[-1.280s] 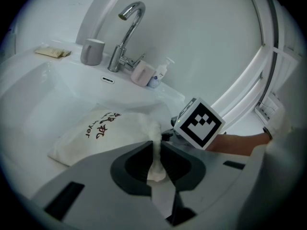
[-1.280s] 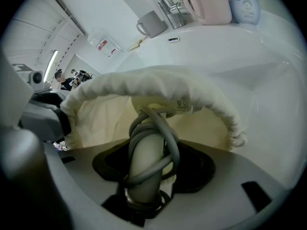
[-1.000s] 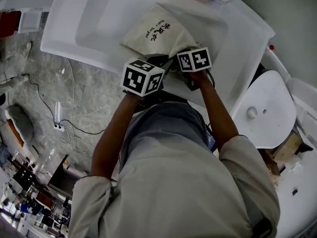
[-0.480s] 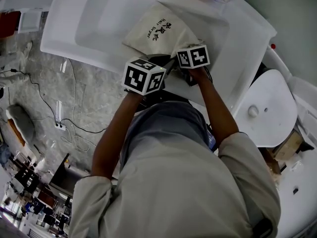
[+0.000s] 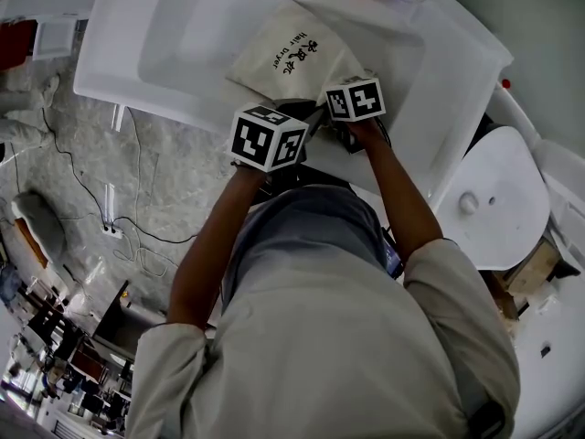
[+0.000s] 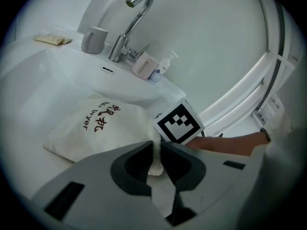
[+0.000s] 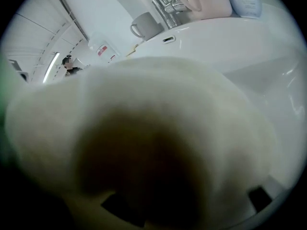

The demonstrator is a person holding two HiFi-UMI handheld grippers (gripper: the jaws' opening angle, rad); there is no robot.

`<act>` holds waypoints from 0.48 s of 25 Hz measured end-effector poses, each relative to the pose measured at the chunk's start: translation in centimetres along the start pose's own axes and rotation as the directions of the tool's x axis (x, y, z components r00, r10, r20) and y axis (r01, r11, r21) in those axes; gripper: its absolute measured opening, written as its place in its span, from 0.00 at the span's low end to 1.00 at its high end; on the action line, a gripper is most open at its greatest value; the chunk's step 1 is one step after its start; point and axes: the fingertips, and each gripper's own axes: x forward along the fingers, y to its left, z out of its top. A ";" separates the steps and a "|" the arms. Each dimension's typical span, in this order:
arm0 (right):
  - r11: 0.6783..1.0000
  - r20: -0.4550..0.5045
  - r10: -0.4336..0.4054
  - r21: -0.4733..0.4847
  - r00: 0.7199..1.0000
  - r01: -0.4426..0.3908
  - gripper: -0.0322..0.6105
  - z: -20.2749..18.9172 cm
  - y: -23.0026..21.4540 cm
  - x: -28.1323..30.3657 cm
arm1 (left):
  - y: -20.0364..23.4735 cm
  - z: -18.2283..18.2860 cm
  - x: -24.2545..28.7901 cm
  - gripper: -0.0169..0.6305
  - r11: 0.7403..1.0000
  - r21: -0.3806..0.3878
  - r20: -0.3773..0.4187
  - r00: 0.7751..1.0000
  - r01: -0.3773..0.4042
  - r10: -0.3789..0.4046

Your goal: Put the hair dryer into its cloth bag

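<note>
One cream cloth bag with dark printed lettering [image 5: 291, 55] lies in the white ceramic sink basin [image 5: 174, 35], its mouth toward the person. The left gripper [image 6: 155, 151] has its jaws pressed together on a fold of the bag's rim. The right gripper [image 5: 353, 100] is at the same mouth; cloth smothers its view, so its jaws cannot be read. Of the hair dryer, only one dark shape [image 5: 346, 140] shows under the two marker cubes. On the sink's ledge are one chrome tap [image 6: 128, 25], two cups, grey [image 6: 93, 40] and pink [image 6: 144, 65], and one small bottle [image 6: 163, 67].
</note>
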 end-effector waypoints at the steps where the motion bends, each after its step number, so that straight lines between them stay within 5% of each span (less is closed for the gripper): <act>1: 1.000 -0.001 -0.003 -0.001 1.000 0.003 0.44 0.0 -0.1 0.1 | 0.0 0.0 0.1 0.11 1.000 -0.003 -0.001 1.000 -0.001 0.001; 12: 1.000 -0.040 -0.008 -0.022 0.999 0.007 0.44 -0.5 -0.4 1.2 | 0.5 -0.7 0.6 0.11 0.998 -0.065 0.007 1.000 0.009 -0.009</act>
